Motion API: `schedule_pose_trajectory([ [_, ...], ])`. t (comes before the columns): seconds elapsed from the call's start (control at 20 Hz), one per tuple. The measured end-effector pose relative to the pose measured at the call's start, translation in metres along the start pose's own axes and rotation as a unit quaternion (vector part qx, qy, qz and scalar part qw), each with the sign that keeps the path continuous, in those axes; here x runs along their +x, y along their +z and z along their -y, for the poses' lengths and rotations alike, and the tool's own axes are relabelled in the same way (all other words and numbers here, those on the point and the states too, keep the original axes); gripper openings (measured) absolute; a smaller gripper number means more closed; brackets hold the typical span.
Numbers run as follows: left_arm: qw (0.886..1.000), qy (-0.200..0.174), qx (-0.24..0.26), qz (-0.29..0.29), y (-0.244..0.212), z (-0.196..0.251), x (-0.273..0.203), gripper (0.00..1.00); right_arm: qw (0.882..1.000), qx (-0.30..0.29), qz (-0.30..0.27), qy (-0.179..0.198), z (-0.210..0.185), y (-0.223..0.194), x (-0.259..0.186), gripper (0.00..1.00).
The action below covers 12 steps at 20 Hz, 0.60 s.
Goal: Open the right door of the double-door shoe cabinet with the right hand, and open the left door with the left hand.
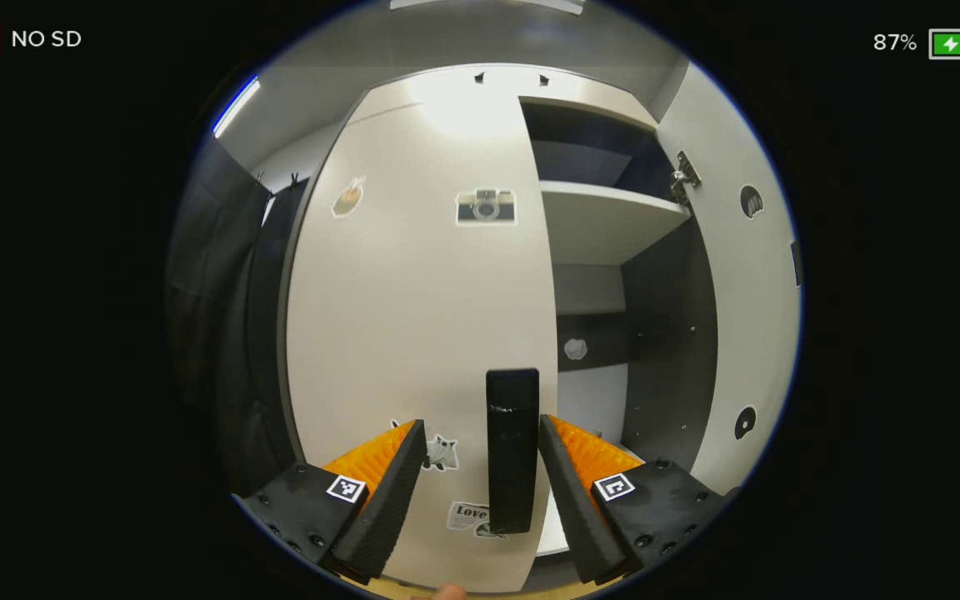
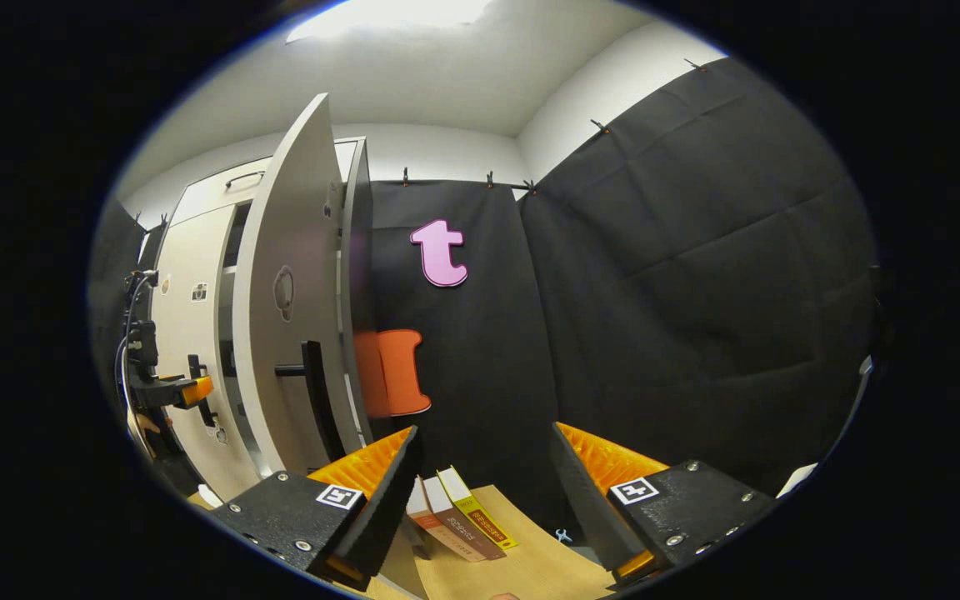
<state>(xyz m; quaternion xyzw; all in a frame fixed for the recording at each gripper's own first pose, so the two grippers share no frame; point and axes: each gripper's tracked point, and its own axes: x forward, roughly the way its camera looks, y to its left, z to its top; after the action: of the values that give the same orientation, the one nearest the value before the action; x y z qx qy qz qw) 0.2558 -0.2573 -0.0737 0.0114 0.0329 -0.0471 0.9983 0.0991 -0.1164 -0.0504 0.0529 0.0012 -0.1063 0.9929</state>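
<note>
The white left door (image 1: 413,317) of the shoe cabinet stands closed, with stickers on it. Its black vertical handle (image 1: 512,450) lies between the fingers of my left gripper (image 1: 482,427), which is open; the right finger is close beside the handle and the left finger stands apart from it. The right door (image 1: 747,275) is swung open, showing a shelf (image 1: 605,221) inside. In the right gripper view the open right door (image 2: 288,308) and its black handle (image 2: 313,392) are off to the left. My right gripper (image 2: 484,433) is open and holds nothing. The left gripper (image 2: 172,390) shows at the left door (image 2: 188,333).
A few books (image 2: 459,517) lie on a wooden surface (image 2: 530,567) just below the right gripper. Black cloth walls close in the booth behind and to the right of the cabinet. A fingertip (image 1: 447,592) shows at the bottom of the left gripper view.
</note>
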Motion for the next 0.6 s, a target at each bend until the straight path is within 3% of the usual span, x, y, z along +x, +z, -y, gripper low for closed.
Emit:
schedule_pose_trajectory([
  [0.2, 1.0, -0.023, -0.014, -0.006, -0.007, 0.011, 0.007, 0.73, 1.0, 0.0, 0.003, 0.006, -0.004, 0.0, -0.004, 0.93],
  [0.25, 1.0, -0.023, -0.013, -0.007, -0.006, 0.01, 0.006, 0.65, 1.0, -0.001, 0.002, 0.007, -0.004, -0.001, -0.005, 0.93],
  [0.5, 0.999, -0.041, -0.023, -0.023, -0.018, 0.02, 0.011, 0.55, 1.0, -0.008, 0.001, 0.016, -0.014, -0.002, -0.007, 0.93],
  [0.6, 0.998, -0.052, -0.013, -0.039, -0.021, 0.025, 0.005, 0.46, 1.0, -0.011, -0.002, 0.024, -0.021, -0.004, -0.009, 0.93],
])
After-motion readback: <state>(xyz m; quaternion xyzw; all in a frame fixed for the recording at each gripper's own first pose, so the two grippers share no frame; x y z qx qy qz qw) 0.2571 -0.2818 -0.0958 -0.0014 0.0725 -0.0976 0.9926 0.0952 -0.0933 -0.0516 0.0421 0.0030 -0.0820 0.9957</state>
